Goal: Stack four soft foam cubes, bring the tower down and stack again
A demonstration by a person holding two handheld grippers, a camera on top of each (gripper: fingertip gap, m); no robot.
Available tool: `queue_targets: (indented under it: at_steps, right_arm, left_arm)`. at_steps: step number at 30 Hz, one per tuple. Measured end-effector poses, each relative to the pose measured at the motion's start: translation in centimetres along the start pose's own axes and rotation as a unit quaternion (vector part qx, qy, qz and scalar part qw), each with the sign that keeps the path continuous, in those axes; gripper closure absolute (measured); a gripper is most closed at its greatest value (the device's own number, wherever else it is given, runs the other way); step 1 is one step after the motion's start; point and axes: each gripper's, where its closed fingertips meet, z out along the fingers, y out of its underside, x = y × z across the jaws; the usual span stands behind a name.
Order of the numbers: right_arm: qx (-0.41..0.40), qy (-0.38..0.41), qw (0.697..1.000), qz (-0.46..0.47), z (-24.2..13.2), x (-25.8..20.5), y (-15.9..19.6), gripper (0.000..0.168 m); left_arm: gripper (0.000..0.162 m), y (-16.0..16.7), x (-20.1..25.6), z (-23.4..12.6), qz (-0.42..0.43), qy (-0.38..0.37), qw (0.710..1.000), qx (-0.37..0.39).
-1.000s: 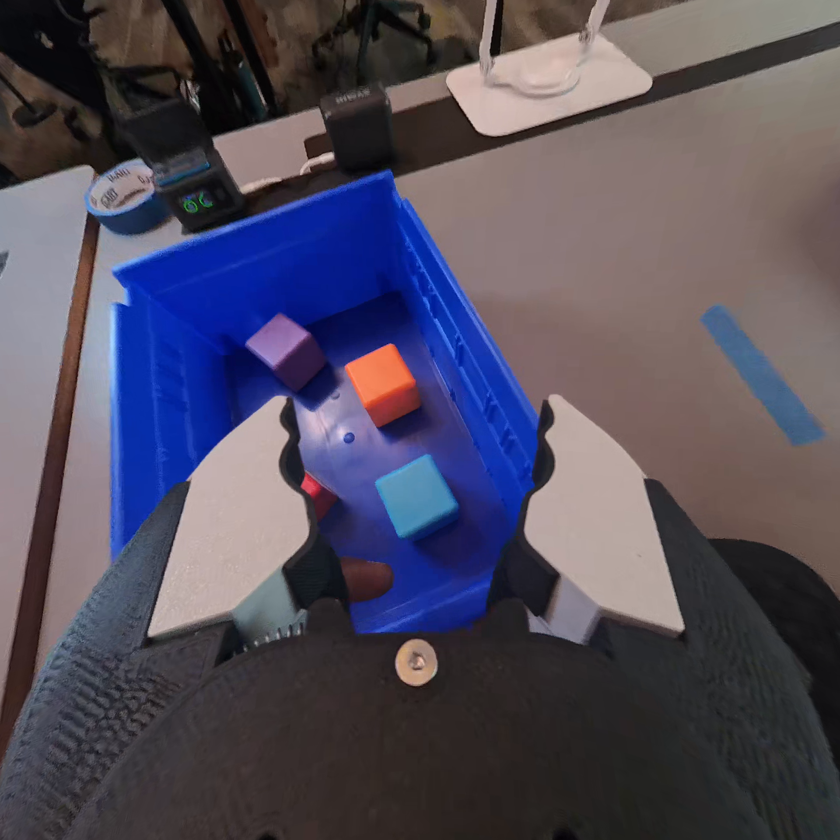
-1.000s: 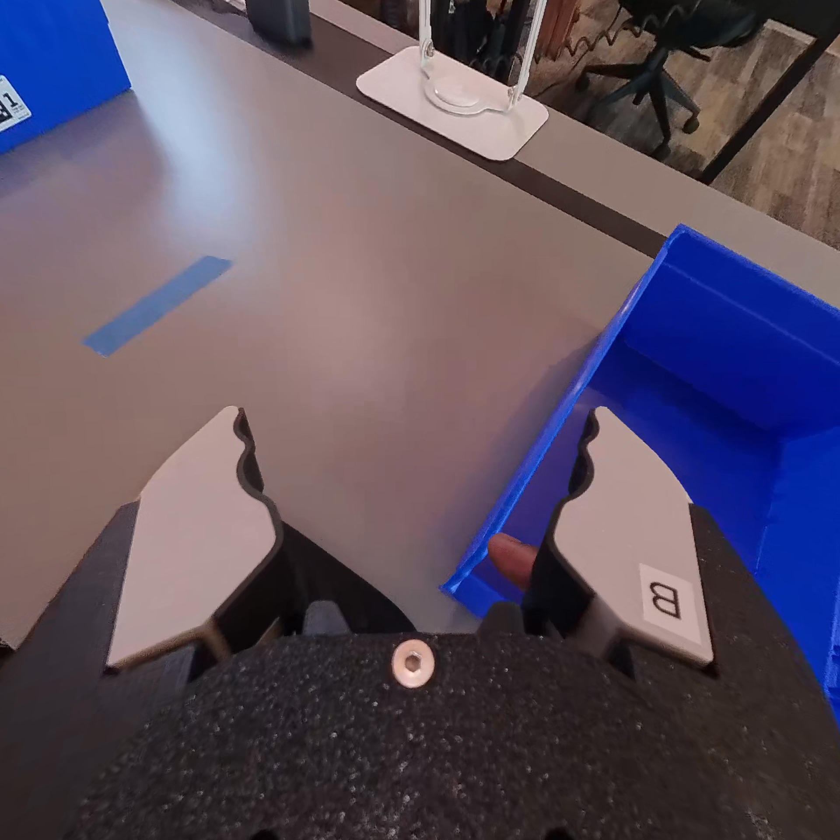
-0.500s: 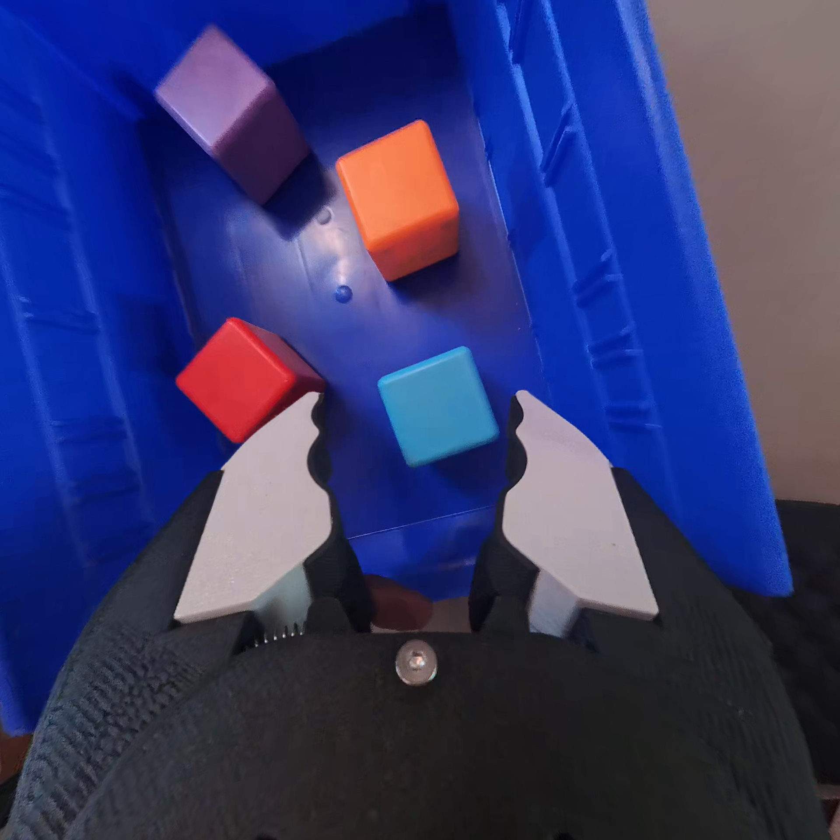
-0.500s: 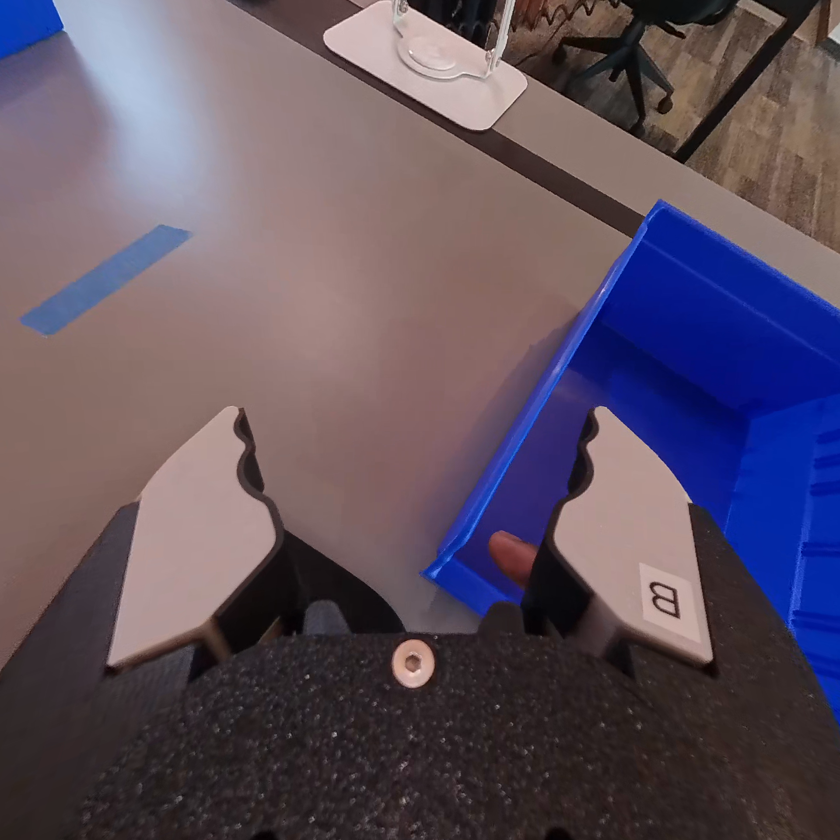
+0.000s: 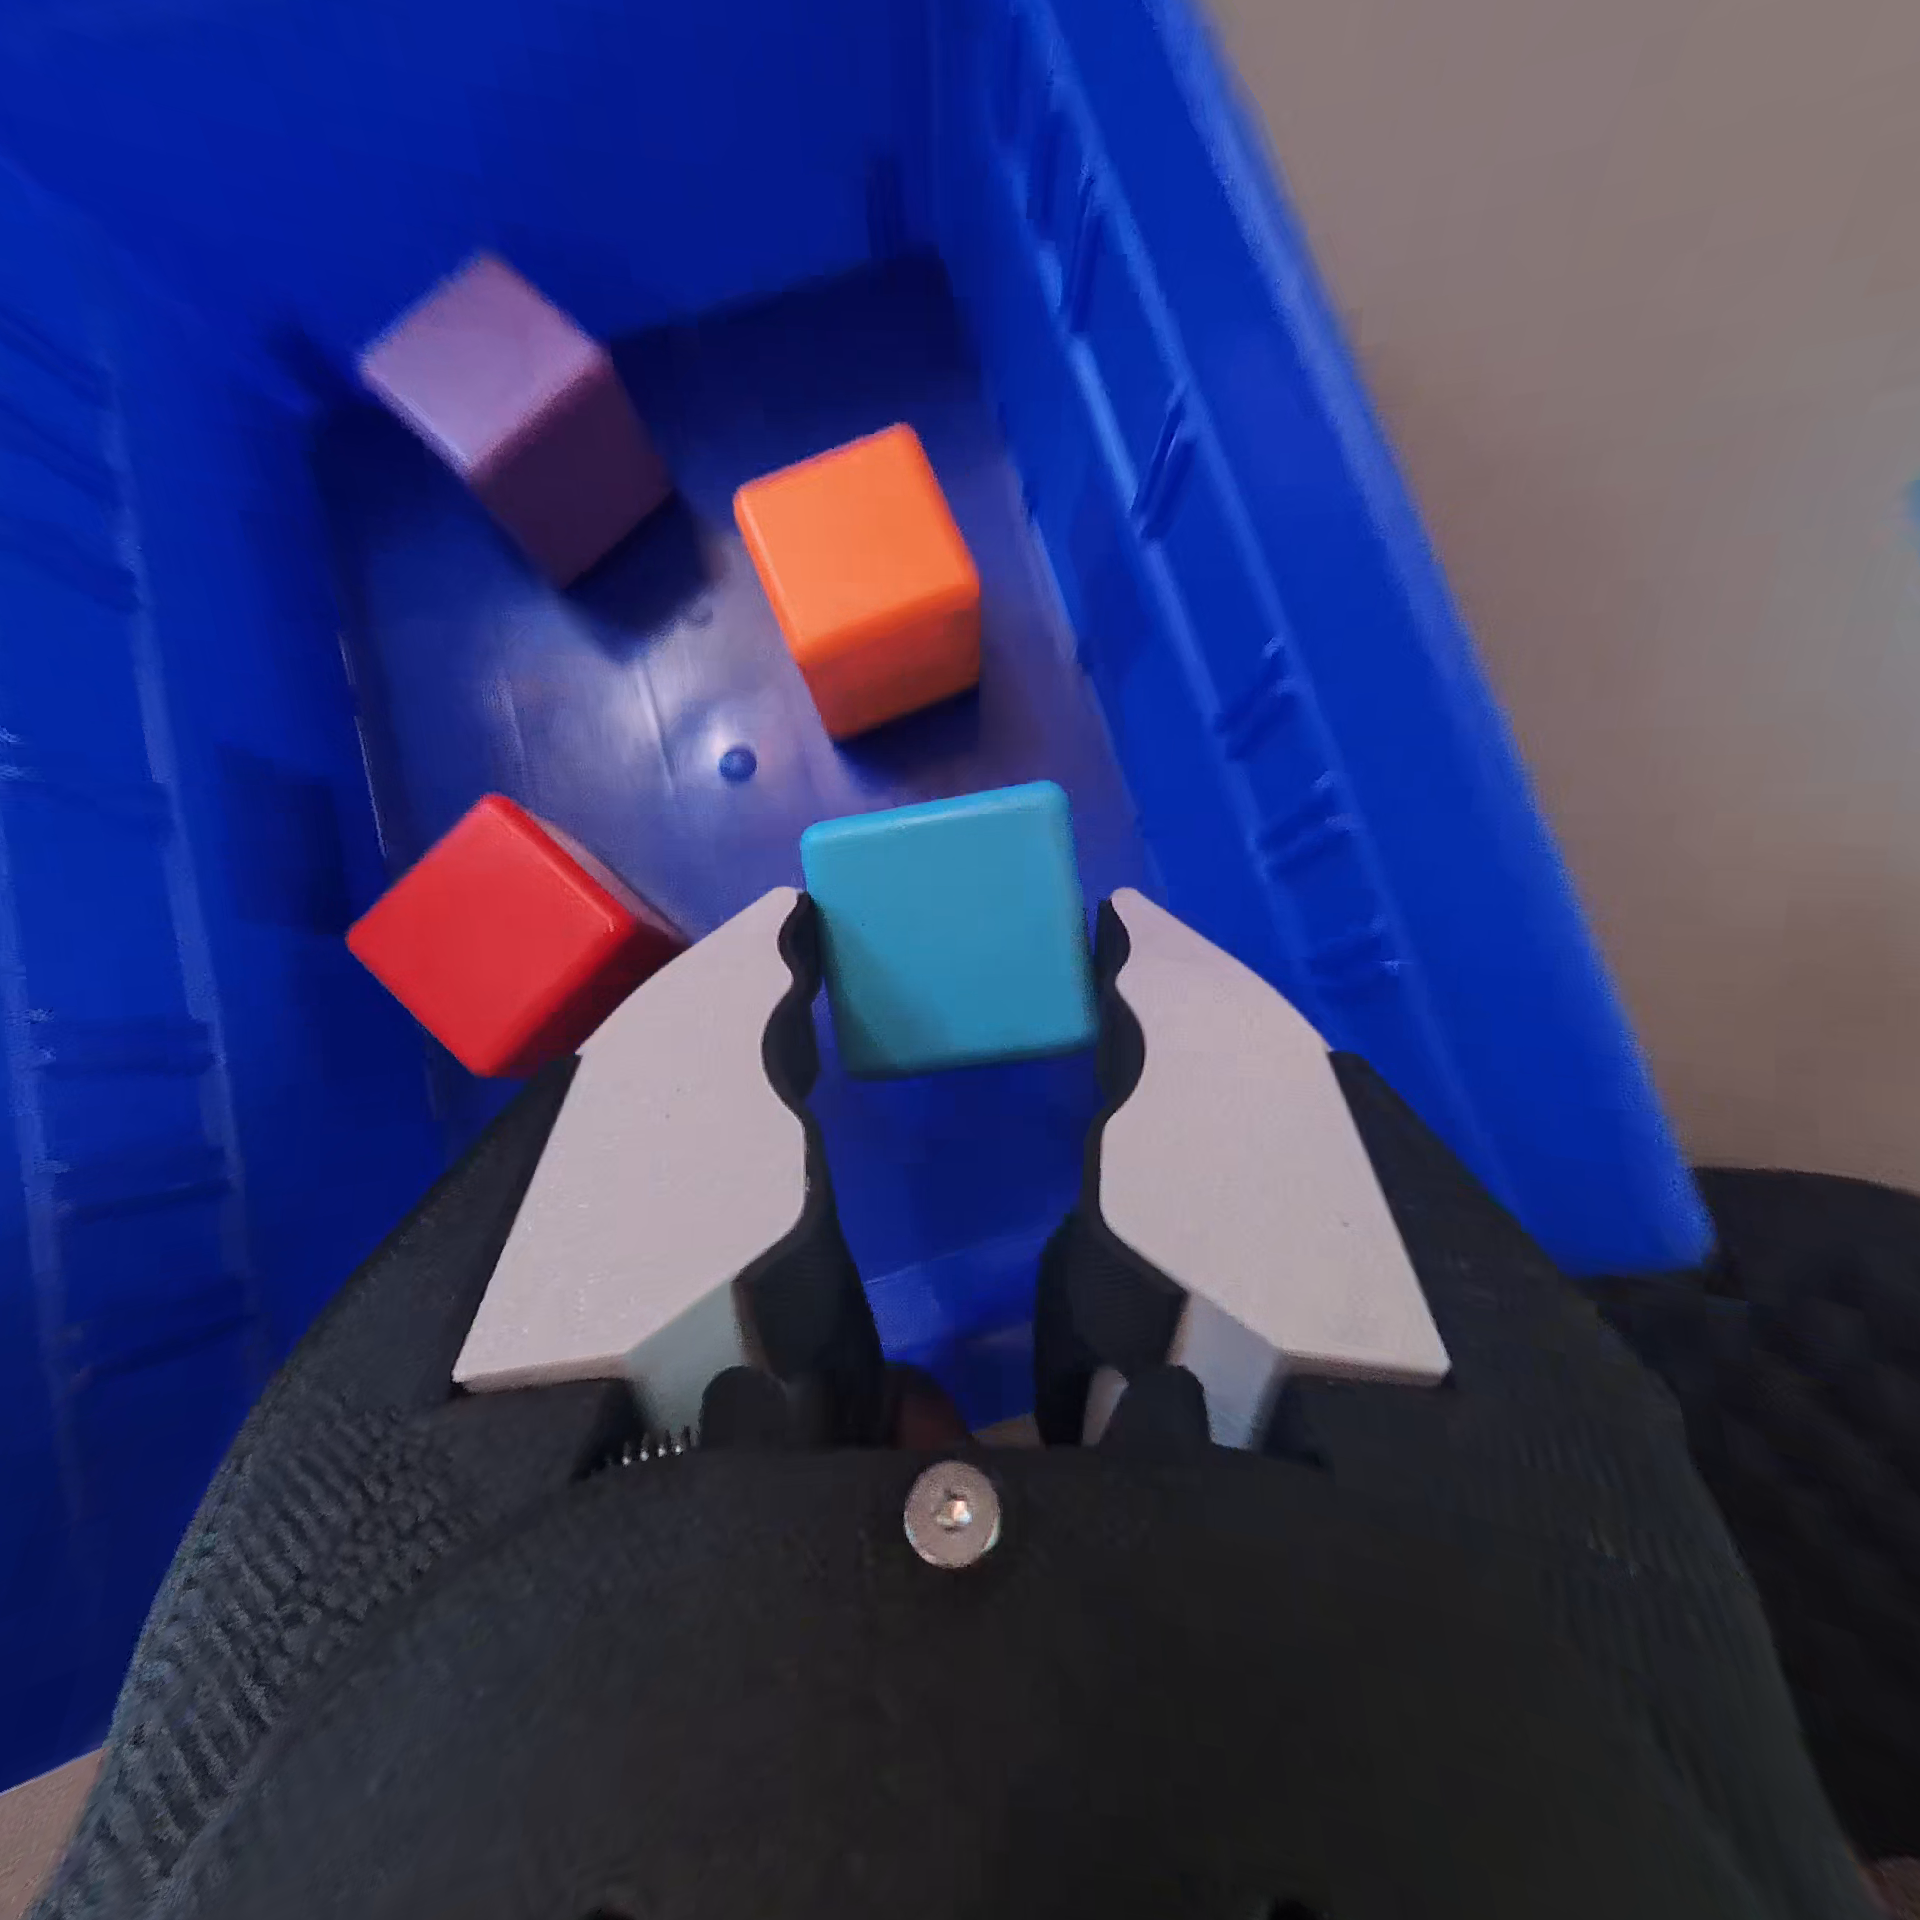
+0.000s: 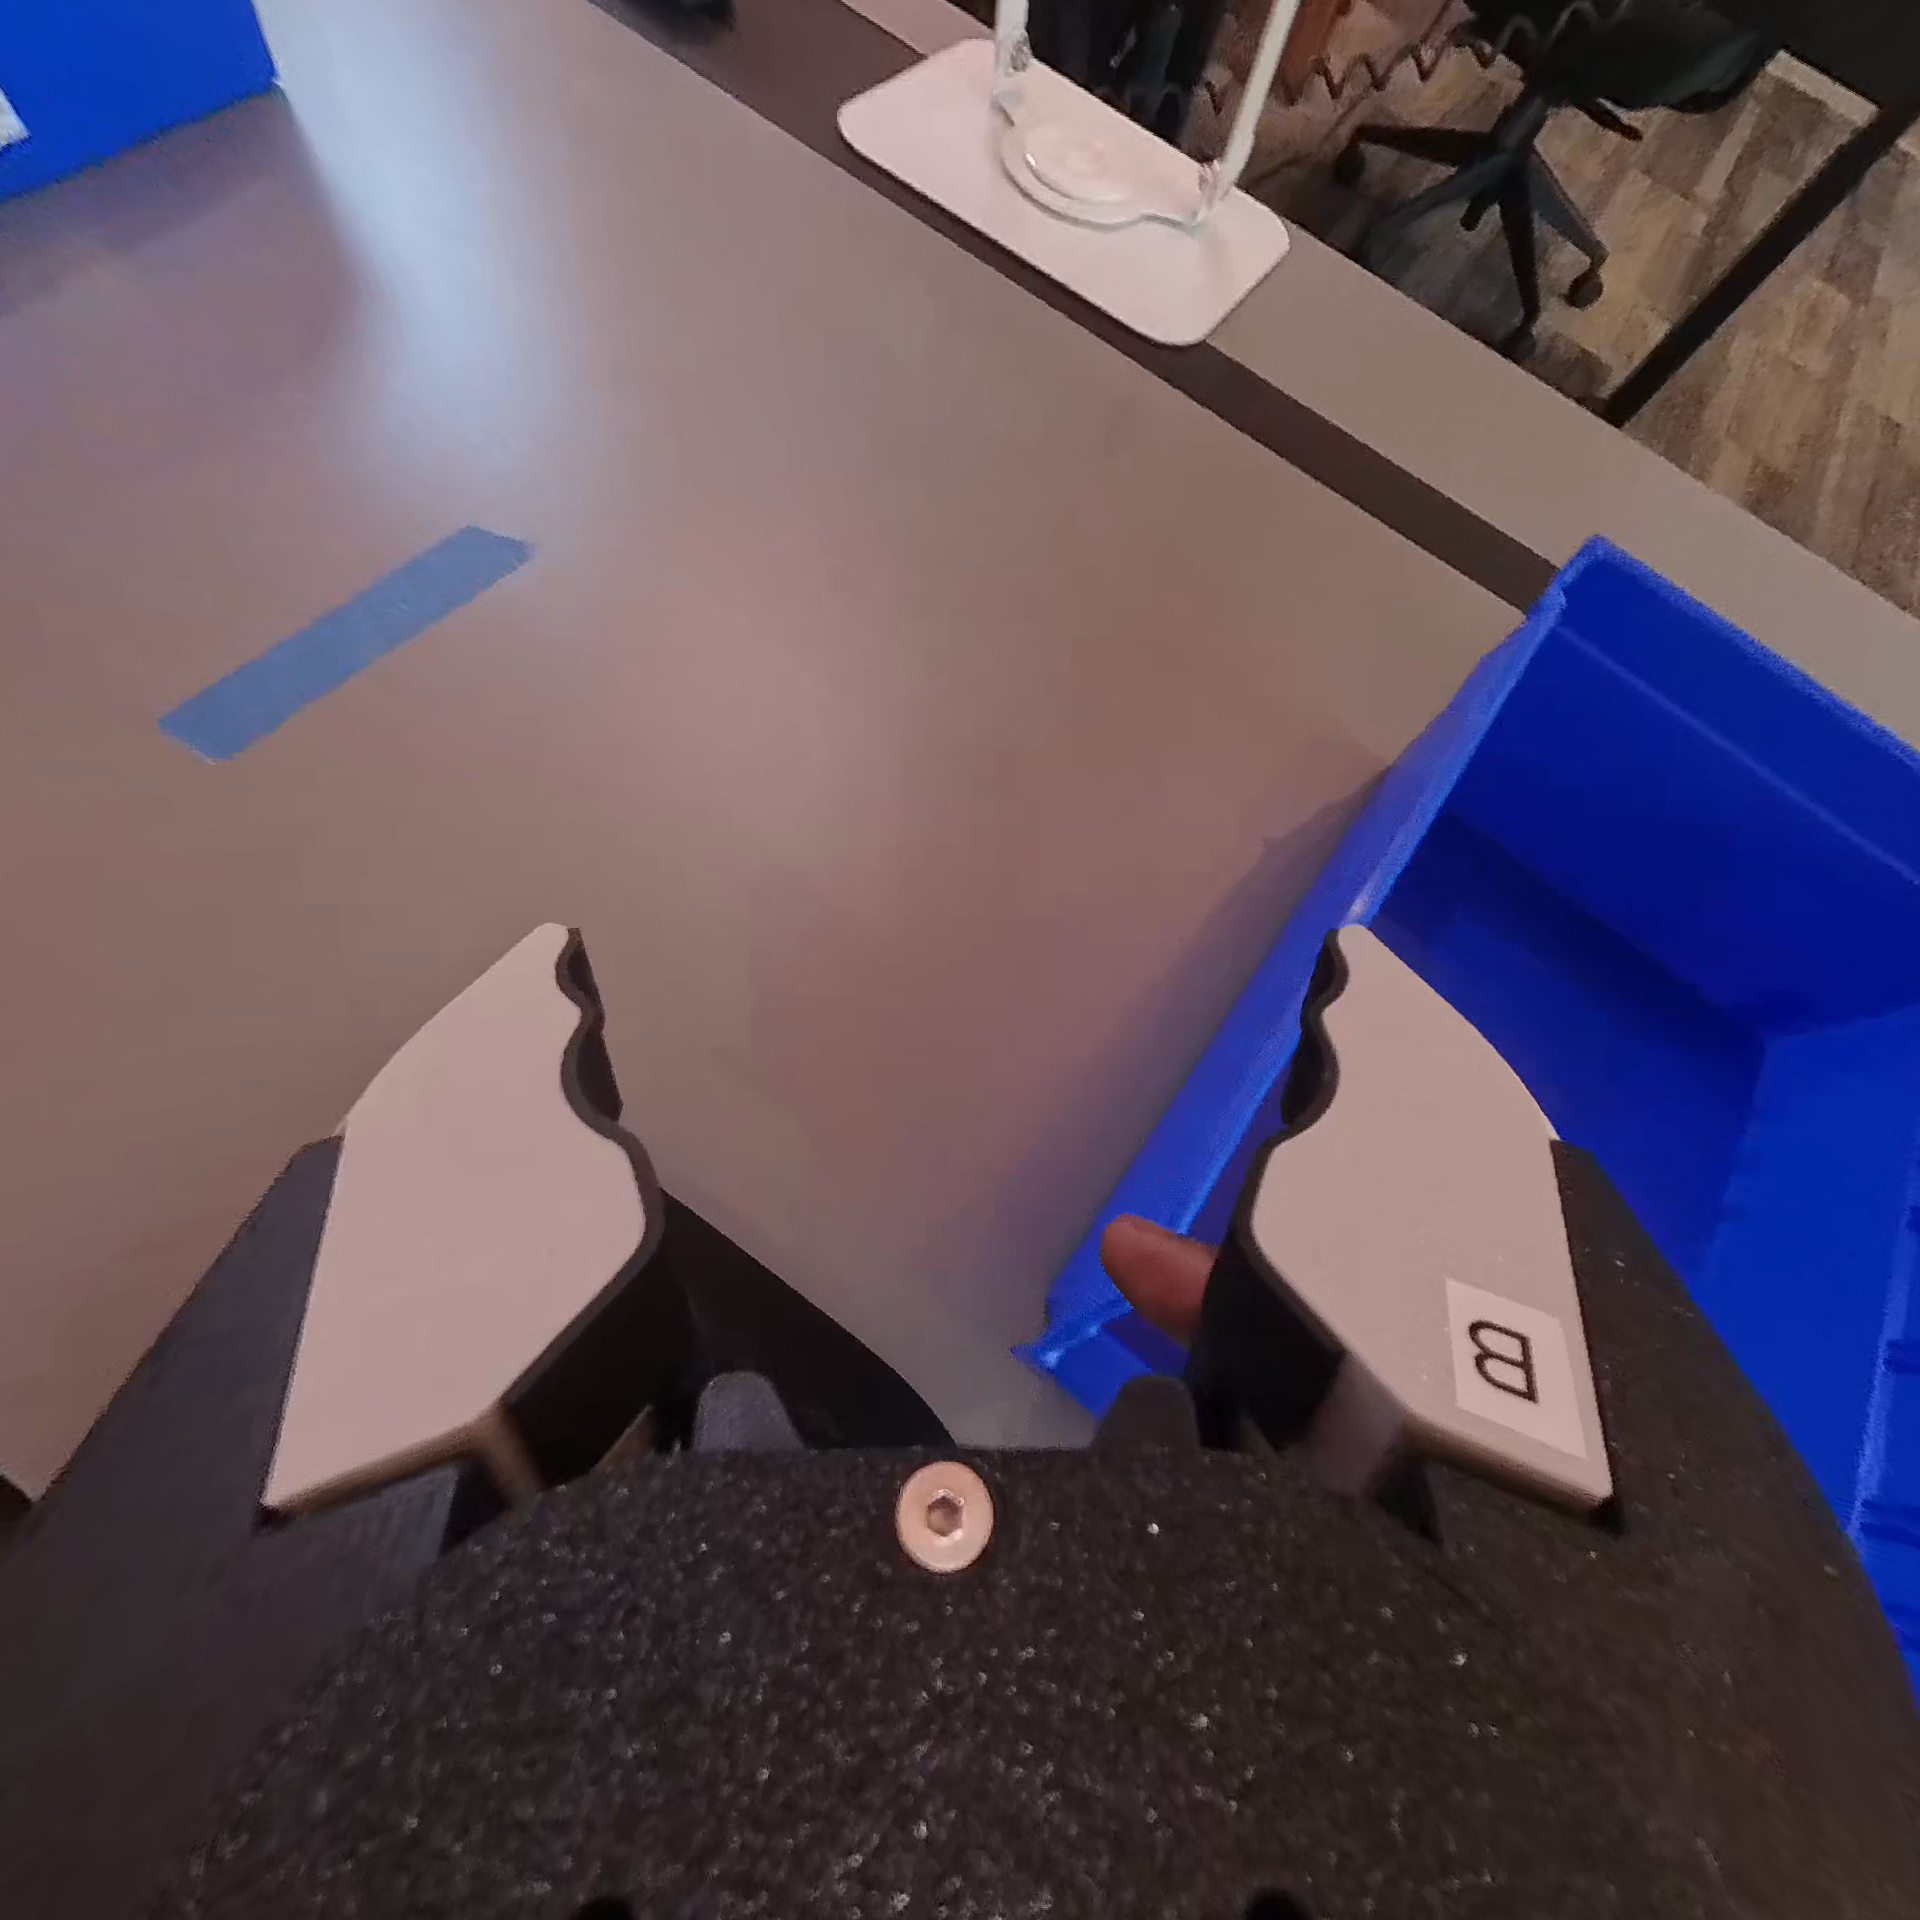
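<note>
In the left wrist view my left gripper (image 5: 951,935) is inside a blue bin (image 5: 1299,727) and is shut on a teal foam cube (image 5: 951,925), squeezed narrow between the fingertips and held above the bin floor. A red cube (image 5: 488,930), an orange cube (image 5: 862,577) and a purple cube (image 5: 509,410) lie on the bin floor. In the right wrist view my right gripper (image 6: 951,987) is open and empty above the grey table (image 6: 831,623), its right finger over the rim of a second blue bin (image 6: 1662,935).
A strip of blue tape (image 6: 348,644) lies on the table to the left. A white base with a clear stand (image 6: 1070,177) sits at the far edge. A corner of the other bin (image 6: 125,83) shows at top left. Office chairs stand beyond the table.
My left gripper dropped into the bin, closed on the teal cube and lifted it a little. The right gripper stayed open and shifted slightly over the table.
</note>
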Motion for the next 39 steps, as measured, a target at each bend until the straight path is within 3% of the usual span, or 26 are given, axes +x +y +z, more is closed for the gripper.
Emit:
queue_targets:
  at_steps: [6,12,19,25,32,35,37,39]
  right_arm:
    - [0.046,-0.046,0.997,-0.03,0.7,-2.7,-3.1,0.048]
    - [0.121,-0.15,0.976,-0.097,2.1,-9.1,-7.1,0.057]
    - [0.232,-0.281,0.904,-0.223,2.6,-18.1,-12.2,0.074]
    - [0.324,-0.31,0.847,-0.286,1.6,-21.2,-16.9,0.085]
    - [0.34,-0.303,0.824,-0.338,1.7,-22.7,-18.1,0.104]
    - [0.363,-0.294,0.81,-0.353,1.3,-23.1,-18.2,0.12]
    - [0.347,-0.295,0.813,-0.364,1.5,-23.0,-17.8,0.12]
    - [0.309,-0.294,0.822,-0.377,2.2,-22.3,-17.0,0.121]
  left_arm:
    - [0.112,-5.4,1.2,-5.1,-0.034,0.05,0.981,0.185]
    - [0.111,-10.6,8.2,-10.3,-0.061,0.241,0.907,0.341]
    - [0.112,-12.3,17.8,-12.5,-0.113,0.504,0.785,0.342]
    - [0.112,-11.9,21.9,-13.1,-0.16,0.632,0.701,0.289]
    - [0.112,-11.7,23.3,-13.3,-0.17,0.674,0.668,0.265]
    - [0.112,-11.5,23.7,-13.2,-0.172,0.684,0.661,0.257]
    - [0.111,-11.1,23.9,-12.7,-0.149,0.672,0.683,0.247]
    - [0.103,-10.6,23.6,-11.0,-0.1,0.606,0.749,0.247]
